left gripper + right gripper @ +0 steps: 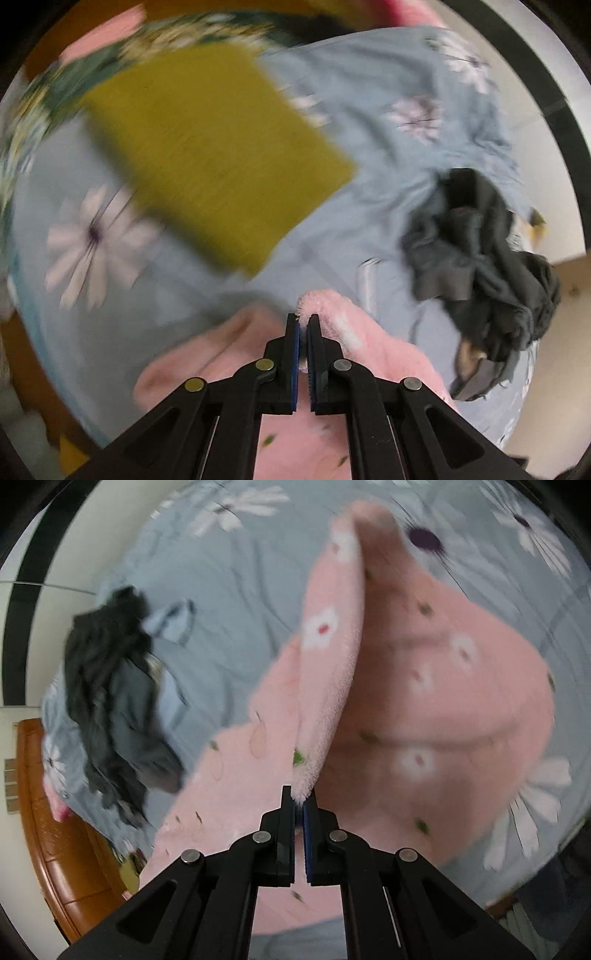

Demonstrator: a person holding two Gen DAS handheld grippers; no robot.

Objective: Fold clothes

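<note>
work surface is a bed under a grey-blue sheet (pixel 354 229) printed with pale daisies; white wall with a dark band behind it, and a brown wooden bed frame (pixel 55 830) along the edge in the right wrist view; an olive-yellow folded cloth (pixel 207 155) lies flat on the sheet, blurred, with what may be a dark floral fabric beyond it; a crumpled dark grey garment (pixel 487 266) sits near the sheet's edge, apart from the rest; the pink fleece garment (pixel 424 701) with white flowers hangs slack over the sheet; left gripper (pixel 303 323) is clenched on a fuzzy pink edge at its fingertips; right gripper (pixel 300 797) is clamped on another pink edge, which rises as a taut fold away from the jaws.
</note>
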